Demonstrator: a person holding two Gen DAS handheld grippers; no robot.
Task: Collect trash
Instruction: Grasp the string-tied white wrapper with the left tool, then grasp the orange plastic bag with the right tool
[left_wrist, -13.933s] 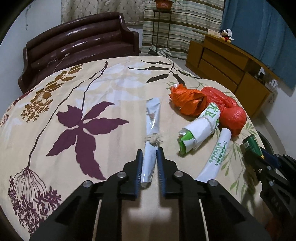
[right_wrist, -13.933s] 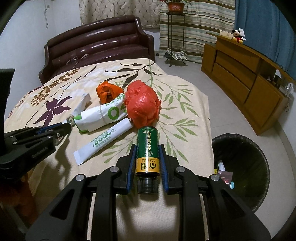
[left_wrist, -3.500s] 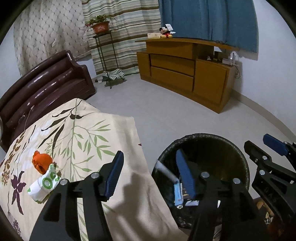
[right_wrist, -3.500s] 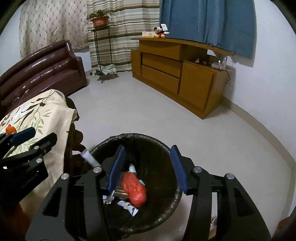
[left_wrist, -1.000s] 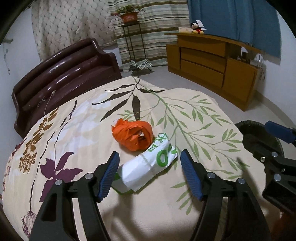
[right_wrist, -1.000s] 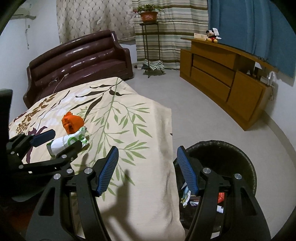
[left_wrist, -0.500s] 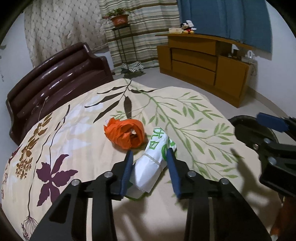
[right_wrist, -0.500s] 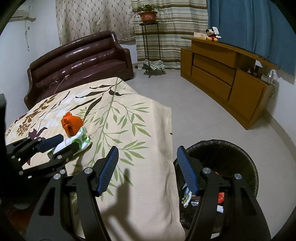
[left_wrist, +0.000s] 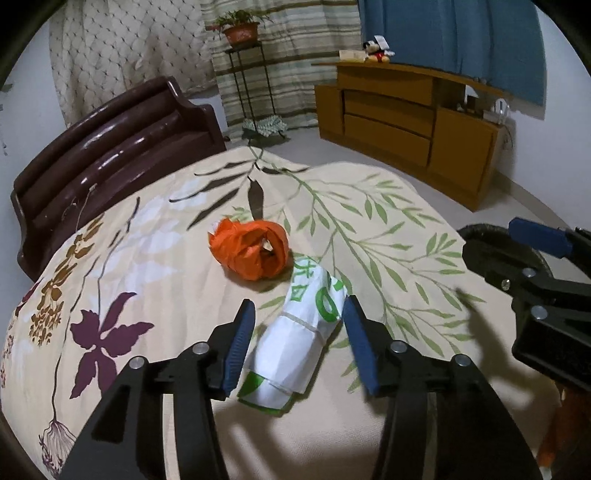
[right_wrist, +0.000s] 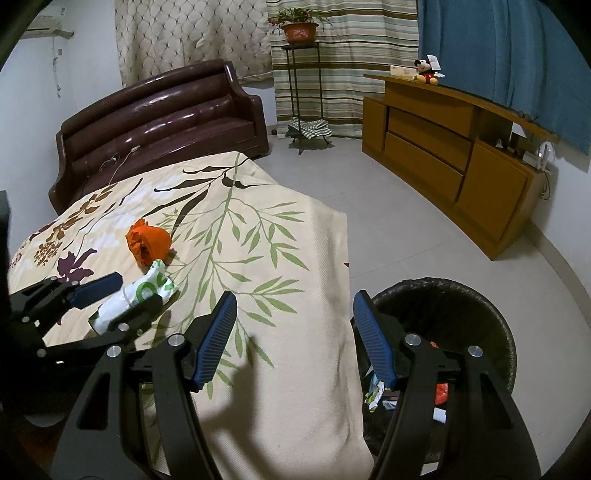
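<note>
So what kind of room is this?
Probably a living room at home: a brown sofa, a wooden cabinet with a plush toy on top, and curtains. Trash lies on a leaf-print cloth.

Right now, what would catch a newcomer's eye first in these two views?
The crumpled orange bag stands out mid-bed on the floral cover. Just in front of it, the white and green packet lies between the open left tongs, untouched by the pads. The right tongs hang open and empty beside the black bin.
</note>
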